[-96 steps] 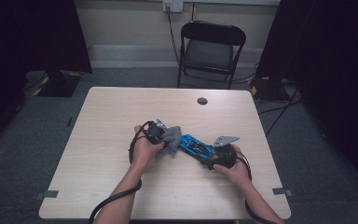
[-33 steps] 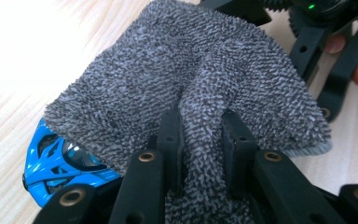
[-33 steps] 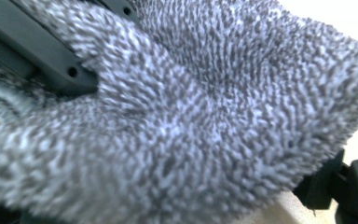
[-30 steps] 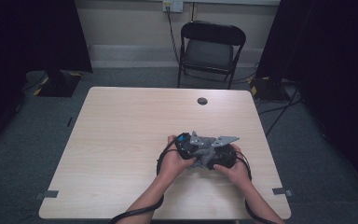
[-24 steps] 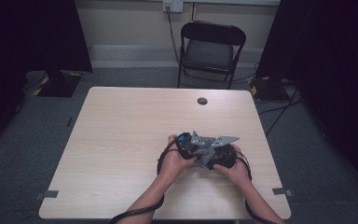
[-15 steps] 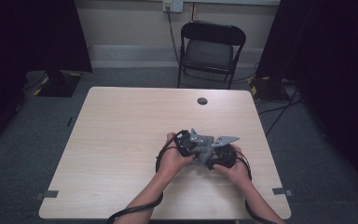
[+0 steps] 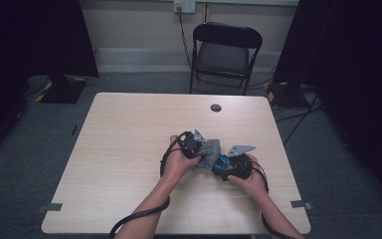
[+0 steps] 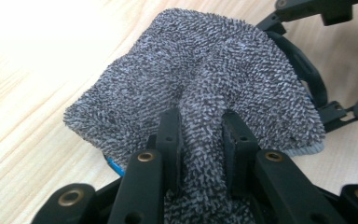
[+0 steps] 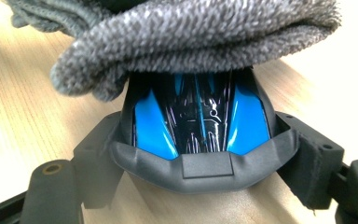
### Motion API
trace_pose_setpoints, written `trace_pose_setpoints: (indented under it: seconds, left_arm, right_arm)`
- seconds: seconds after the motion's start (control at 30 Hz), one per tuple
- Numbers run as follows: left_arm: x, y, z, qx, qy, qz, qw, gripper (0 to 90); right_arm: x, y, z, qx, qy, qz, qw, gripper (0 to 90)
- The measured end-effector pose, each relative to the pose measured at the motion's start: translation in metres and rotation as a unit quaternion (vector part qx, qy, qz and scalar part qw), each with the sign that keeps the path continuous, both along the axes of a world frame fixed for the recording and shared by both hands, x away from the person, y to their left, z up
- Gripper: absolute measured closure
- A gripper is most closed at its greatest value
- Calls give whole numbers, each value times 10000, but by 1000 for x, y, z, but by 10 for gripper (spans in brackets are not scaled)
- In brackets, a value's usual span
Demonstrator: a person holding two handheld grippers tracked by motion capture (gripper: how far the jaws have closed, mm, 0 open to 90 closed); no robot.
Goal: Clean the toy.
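We read this as wiping a toy car with a cloth, somewhere mid-job. The left hand-held gripper (image 8: 200, 135) has its jaws pressed tight on a fold of the grey cloth (image 8: 200, 70), pinching a ridge of the terry fabric between the pads. The right hand-held gripper (image 9: 200, 158) has its jaws wide but clamped on the sides of the blue and black toy car (image 9: 198, 116), holding it just above or on the table (image 7: 129, 134); we cannot tell which.

In the high view both hands meet right of the table's centre, left hand-held gripper (image 7: 195, 146), cloth (image 7: 210, 151), toy car (image 7: 222, 162) and right hand-held gripper (image 7: 234, 167) all bunched together. The cloth lies draped over the front part of the car, touching it; the near end of the car shows bare and glossy.

Done, as far as we can judge: car grasped, cloth grasped, cloth brought onto the car. Left: rubbing over the body, including the uncovered end, then setting both down. How clean the covered part is we cannot tell. A small dark round thing (image 7: 216, 107) sits near the far edge, well apart.
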State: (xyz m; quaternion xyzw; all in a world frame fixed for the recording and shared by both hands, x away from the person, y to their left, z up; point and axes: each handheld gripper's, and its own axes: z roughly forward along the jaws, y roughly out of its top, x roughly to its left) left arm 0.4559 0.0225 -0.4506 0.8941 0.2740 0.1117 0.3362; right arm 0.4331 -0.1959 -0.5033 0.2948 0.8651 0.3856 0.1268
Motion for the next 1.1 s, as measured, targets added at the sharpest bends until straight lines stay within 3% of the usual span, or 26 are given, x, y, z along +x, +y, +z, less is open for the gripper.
trace_pose_setpoints:
  seconds: [0.83, 1.1]
  left_arm:
    - [15, 22, -6, 20, 158, 495, 9986, 724]
    - [18, 31, -9, 194, 167, 615, 9978, 731]
  right_arm:
    - [0, 0, 0, -2, -3, 2, 10000, 238]
    - [0, 0, 0, -3, -2, 2, 10000, 237]
